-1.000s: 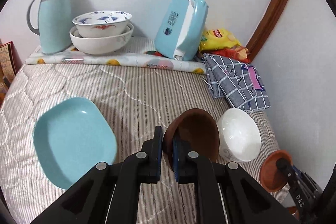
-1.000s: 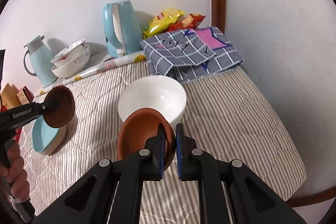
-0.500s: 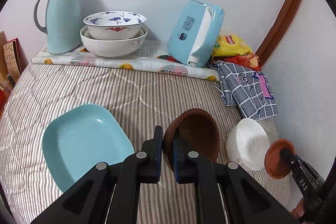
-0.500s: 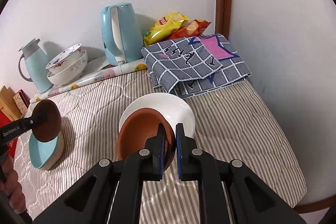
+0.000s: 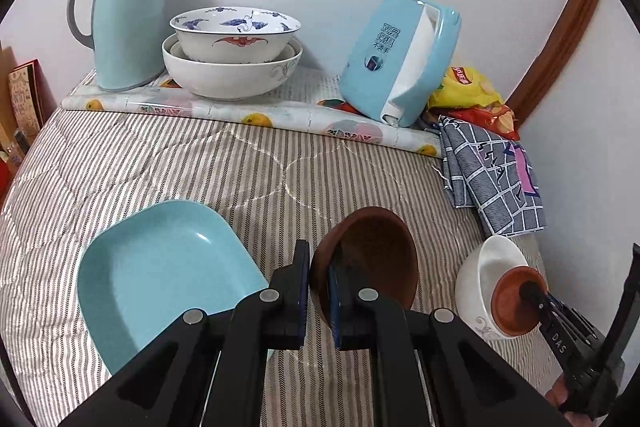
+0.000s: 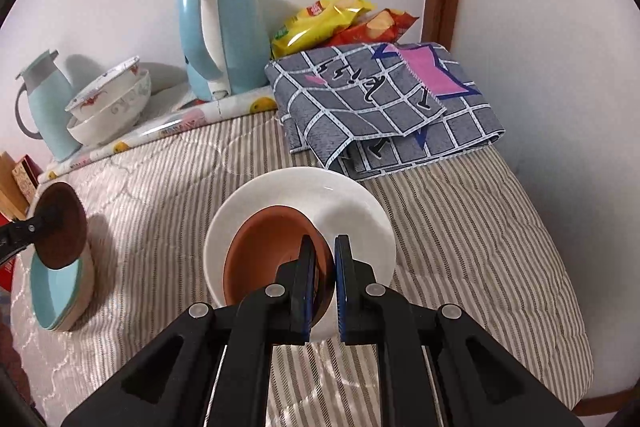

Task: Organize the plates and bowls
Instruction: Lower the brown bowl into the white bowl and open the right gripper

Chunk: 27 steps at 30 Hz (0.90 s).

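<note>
Both hands dropped closer: right gripper (image 6: 321, 267), pinching the orange-brown bowl (image 6: 268, 251), now inside the white bowl (image 6: 352, 203); left gripper (image 5: 320, 281) pinches the dark brown bowl (image 5: 372, 251) beside the blue plate (image 5: 160, 267).

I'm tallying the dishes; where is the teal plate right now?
In the left wrist view the teal plate lies on the striped quilt at lower left, just left of the left tongs.

Dark brown bowl (image 5: 368, 259) tilted above teal plate (image 5: 160, 279), terracotta bowl (image 6: 272, 251) inside white bowl (image 6: 352, 203)
</note>
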Each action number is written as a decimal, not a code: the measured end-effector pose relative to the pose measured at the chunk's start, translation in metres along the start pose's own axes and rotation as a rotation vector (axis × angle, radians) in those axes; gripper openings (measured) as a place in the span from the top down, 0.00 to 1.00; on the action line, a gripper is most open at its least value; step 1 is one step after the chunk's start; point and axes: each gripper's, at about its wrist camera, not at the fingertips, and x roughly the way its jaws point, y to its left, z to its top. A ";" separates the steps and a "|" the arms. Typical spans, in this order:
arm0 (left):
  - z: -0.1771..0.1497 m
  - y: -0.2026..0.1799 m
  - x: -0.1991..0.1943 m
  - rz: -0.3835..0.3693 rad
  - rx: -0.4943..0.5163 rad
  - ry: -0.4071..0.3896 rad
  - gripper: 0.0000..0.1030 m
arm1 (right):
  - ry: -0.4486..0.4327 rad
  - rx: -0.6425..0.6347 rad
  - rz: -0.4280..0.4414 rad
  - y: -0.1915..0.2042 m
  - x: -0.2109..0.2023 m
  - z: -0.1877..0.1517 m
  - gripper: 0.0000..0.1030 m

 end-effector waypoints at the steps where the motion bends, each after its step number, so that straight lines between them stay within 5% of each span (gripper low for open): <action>1: 0.000 0.000 0.001 0.001 -0.001 0.000 0.91 | 0.005 -0.001 0.000 0.000 0.003 0.001 0.91; 27: 0.006 0.002 0.025 -0.026 -0.013 0.033 0.91 | 0.068 0.023 -0.016 -0.003 0.041 0.008 0.91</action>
